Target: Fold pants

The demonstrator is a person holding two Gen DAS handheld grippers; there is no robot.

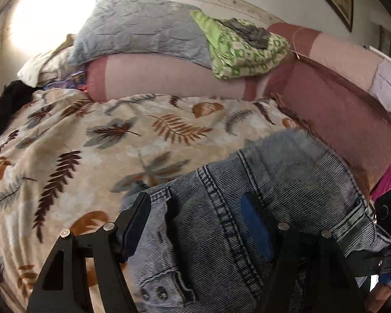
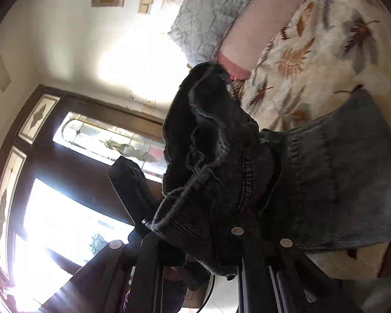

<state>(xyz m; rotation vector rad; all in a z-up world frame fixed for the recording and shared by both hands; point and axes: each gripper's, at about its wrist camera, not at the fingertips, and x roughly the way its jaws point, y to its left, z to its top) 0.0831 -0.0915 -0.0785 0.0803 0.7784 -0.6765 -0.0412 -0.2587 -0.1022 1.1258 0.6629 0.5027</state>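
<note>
Jeans (image 1: 247, 195) down on the leaf-print bedspread (image 1: 65, 135), near edge of the bed, running away from the left gripper (image 1: 195, 224) toward the pink bolster (image 1: 338, 99) at the far right. Waistband end close in, rivets and pocket seam right under the left fingers (image 1: 255, 224). Long axis judged near edge to far right, on a slant across the bed, though the far end blurs out and cannot be traced.

Left jaws standing apart, denim lying between and below them; no sign of the pads pressing, so straddling, not gripping.

Right gripper (image 2: 195, 237) clamped tight on a bunched dark fold of the jeans (image 2: 208, 143), hem and seam edges spilling up over the jaws, lifted off the bed with the window behind. Rest of the fabric trailing off right onto the bedspread.

So: one end up in the right gripper, the body flat beneath the left. Looks like mid-fold, lifted end to be carried over along the long axis. Left is nearer the flat part and best placed to pin it; right is the carrier. Risk: bunched grip dropping a layer and skewing the fold
</note>
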